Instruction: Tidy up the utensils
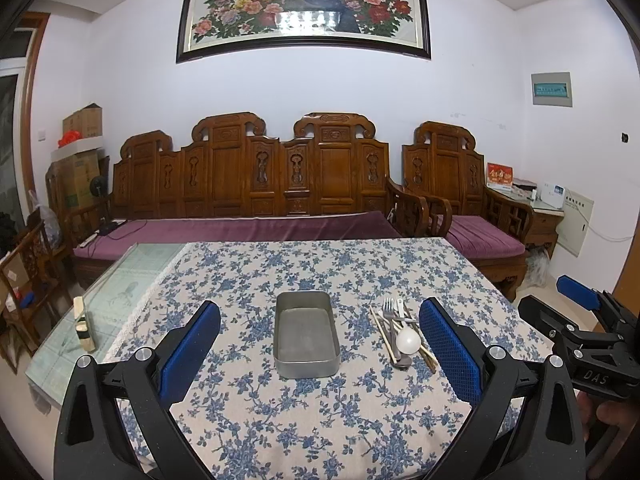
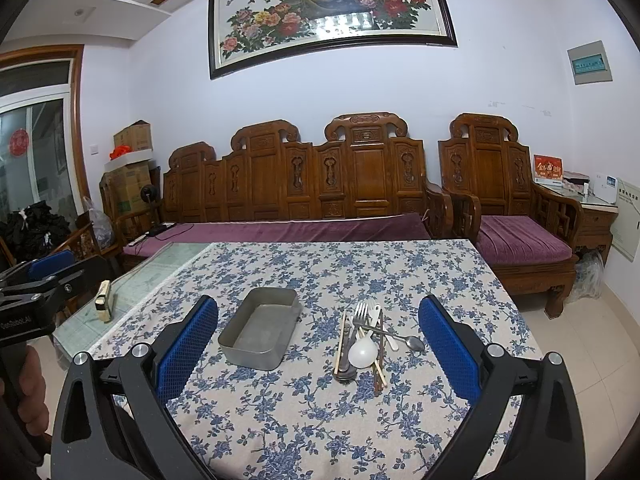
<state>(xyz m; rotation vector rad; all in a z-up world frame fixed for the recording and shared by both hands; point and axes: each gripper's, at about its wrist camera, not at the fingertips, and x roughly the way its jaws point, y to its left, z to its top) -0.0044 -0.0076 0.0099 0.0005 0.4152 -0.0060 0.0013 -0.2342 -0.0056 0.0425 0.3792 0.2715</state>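
Note:
An empty grey metal tray (image 1: 306, 336) (image 2: 260, 330) sits on the blue-flowered tablecloth (image 1: 320, 408) (image 2: 320, 412). To its right lies a pile of utensils (image 1: 400, 332) (image 2: 366, 340): a fork (image 2: 359, 316), a white plastic spoon (image 1: 407, 340) (image 2: 363, 352), a metal spoon (image 2: 414, 343) and chopsticks (image 2: 341, 340). My left gripper (image 1: 320, 344) is open and empty, held above the table in front of the tray. My right gripper (image 2: 318, 340) is open and empty, in front of the pile. Each gripper shows at the edge of the other's view.
A small cream and black object (image 1: 83, 322) (image 2: 103, 300) stands on the bare glass part of the table (image 1: 116, 292) at the left. A carved wooden sofa (image 1: 256, 188) with purple cushions stands behind the table, an armchair (image 2: 512, 208) to its right.

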